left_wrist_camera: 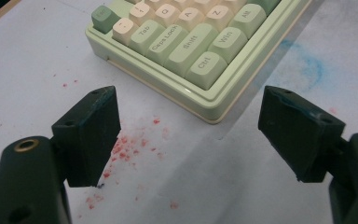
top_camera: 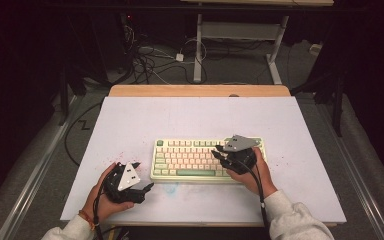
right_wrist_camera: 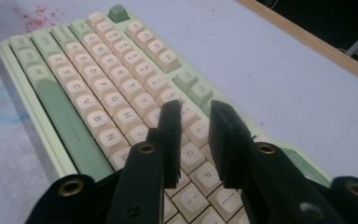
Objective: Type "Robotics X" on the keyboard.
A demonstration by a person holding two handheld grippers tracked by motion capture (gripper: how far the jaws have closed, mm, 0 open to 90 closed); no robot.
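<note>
Keyboard (top_camera: 207, 159) lies flat on the white mat (top_camera: 130, 120), long axis running left to right across the table, near the person's edge and a little right of centre. Right gripper (top_camera: 219, 151) sits over the keyboard's right half, so the keys are directly below and ahead of its jaws; it is clearly the nearer tool. In the right gripper view (right_wrist_camera: 195, 128) the jaws stand slightly apart with a narrow gap, nothing between them, tips just above the cream keys (right_wrist_camera: 121, 88) in the middle letter rows; contact with a keycap cannot be confirmed. Right hand (top_camera: 252, 175) comes in from the keyboard's near right corner, gripper angled toward the left and tilted down at the key field, grey plate on top. Left gripper (top_camera: 141, 176) rests off the keyboard, just beside its near left corner, over bare mat. In the left gripper view (left_wrist_camera: 189, 135) its jaws are spread wide and empty, looking at the corner with the Ctrl key (left_wrist_camera: 205, 67); red specks (left_wrist_camera: 126, 149) on the mat lie between jaw and keyboard. Left hand (top_camera: 111, 192) holds low, gripper pointing right toward the keyboard. Judgement: any next key press belongs to the right gripper, a short drop onto the row beneath its tips; the left would have to travel right and up onto the board first.
</note>
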